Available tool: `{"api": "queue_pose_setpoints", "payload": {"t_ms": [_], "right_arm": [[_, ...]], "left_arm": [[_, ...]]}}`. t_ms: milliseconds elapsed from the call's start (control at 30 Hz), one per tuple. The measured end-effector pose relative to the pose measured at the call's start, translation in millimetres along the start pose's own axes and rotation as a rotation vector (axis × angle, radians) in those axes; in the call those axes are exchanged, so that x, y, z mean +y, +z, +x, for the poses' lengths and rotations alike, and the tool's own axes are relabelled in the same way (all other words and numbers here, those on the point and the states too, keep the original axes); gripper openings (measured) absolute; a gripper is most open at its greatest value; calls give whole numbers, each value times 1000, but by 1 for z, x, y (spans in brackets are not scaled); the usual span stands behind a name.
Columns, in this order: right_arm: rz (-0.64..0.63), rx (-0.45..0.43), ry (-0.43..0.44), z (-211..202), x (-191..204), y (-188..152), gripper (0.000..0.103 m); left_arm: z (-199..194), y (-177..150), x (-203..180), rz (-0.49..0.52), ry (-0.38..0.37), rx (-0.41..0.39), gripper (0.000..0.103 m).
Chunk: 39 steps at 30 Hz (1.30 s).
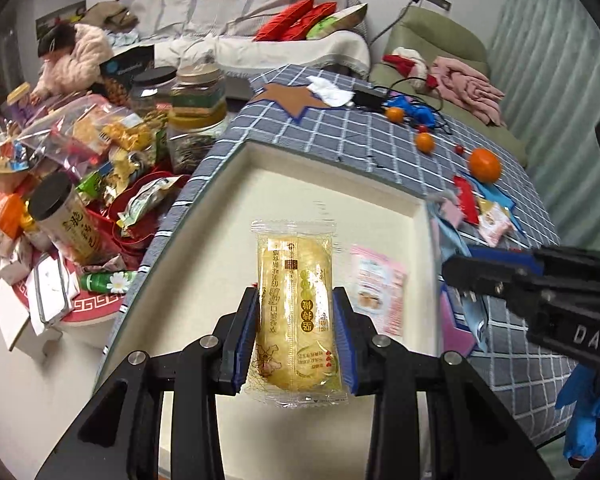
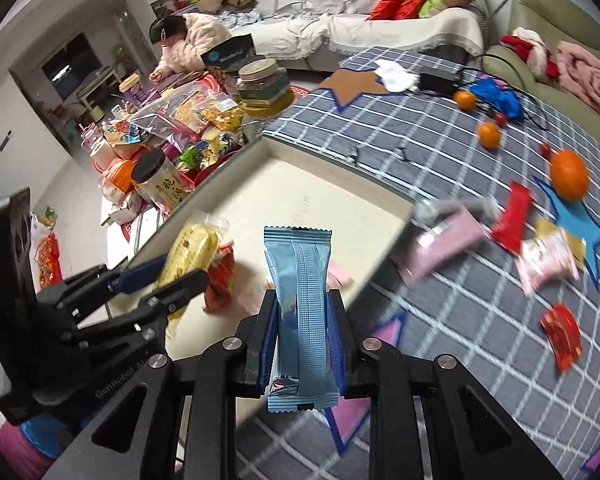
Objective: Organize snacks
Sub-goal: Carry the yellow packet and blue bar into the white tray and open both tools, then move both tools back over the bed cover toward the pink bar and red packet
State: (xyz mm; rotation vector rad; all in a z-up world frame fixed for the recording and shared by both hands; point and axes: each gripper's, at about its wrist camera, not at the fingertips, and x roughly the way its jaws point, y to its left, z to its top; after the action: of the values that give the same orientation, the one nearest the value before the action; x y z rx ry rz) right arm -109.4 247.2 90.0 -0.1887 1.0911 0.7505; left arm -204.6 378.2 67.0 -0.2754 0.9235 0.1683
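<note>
Over the cream tray (image 1: 380, 184), two items in transit: left tool (image 1: 296, 334) pinching a yellow pastry packet (image 1: 296, 312) upright between its blue pads; right tool (image 2: 302, 334) pinching a pale blue wafer packet (image 2: 300, 312) just above the tray's near edge. Already in the tray: one pink sachet (image 1: 376, 288) and what appears to be a red packet (image 2: 220, 280), blurred. Progress judged early to middling. Remaining on the checked counter (image 2: 440, 152) beside the tray: pink pouch (image 2: 440, 248), red sachets (image 2: 514, 220), pink-and-white sweet packet (image 2: 546, 268), three oranges (image 2: 568, 174), small red fruits. Surroundings: low side table heaped with jars and bagged snacks (image 1: 100, 132), sofa with red cushions (image 1: 296, 20), person in pink (image 2: 192, 40) seated beyond.
</note>
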Motion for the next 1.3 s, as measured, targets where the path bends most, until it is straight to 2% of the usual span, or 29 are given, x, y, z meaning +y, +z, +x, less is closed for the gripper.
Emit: {"api": "queue_pose_setpoints", "payload": {"t_ms": [200, 367, 400, 467, 500, 533, 633, 667, 700, 767, 933, 1167, 1300], "right_arm": [[-12, 26, 4, 29, 7, 29, 25], [7, 38, 7, 44, 4, 39, 25], [15, 39, 6, 45, 2, 40, 25], [26, 40, 5, 47, -1, 42, 25], [32, 42, 7, 47, -2, 43, 25], [38, 45, 10, 48, -4, 43, 25], [51, 52, 15, 49, -9, 41, 26], [55, 55, 15, 48, -11, 40, 36], [65, 55, 12, 47, -14, 37, 67], [84, 27, -8, 40, -20, 33, 96], [125, 18, -20, 22, -42, 17, 97], [215, 21, -138, -9, -107, -27, 96], [291, 11, -212, -27, -149, -48, 96]], "left_arm": [[19, 4, 10, -7, 9, 26, 39], [26, 7, 11, -5, 8, 28, 40], [27, 7, 10, -4, 13, 26, 43], [29, 7, 9, 0, 35, 28, 60], [30, 7, 8, -1, 40, 28, 75], [30, 6, 8, -7, 45, 23, 83], [31, 6, 8, -13, 42, 31, 83], [32, 7, 7, -14, 46, 38, 83], [32, 7, 7, -15, 51, 42, 83], [31, 7, 5, -18, 55, 44, 83], [20, 7, -6, -4, 39, 42, 83], [7, 7, -46, 87, 19, 33, 83], [6, 6, -82, 179, -4, 37, 83]]}}
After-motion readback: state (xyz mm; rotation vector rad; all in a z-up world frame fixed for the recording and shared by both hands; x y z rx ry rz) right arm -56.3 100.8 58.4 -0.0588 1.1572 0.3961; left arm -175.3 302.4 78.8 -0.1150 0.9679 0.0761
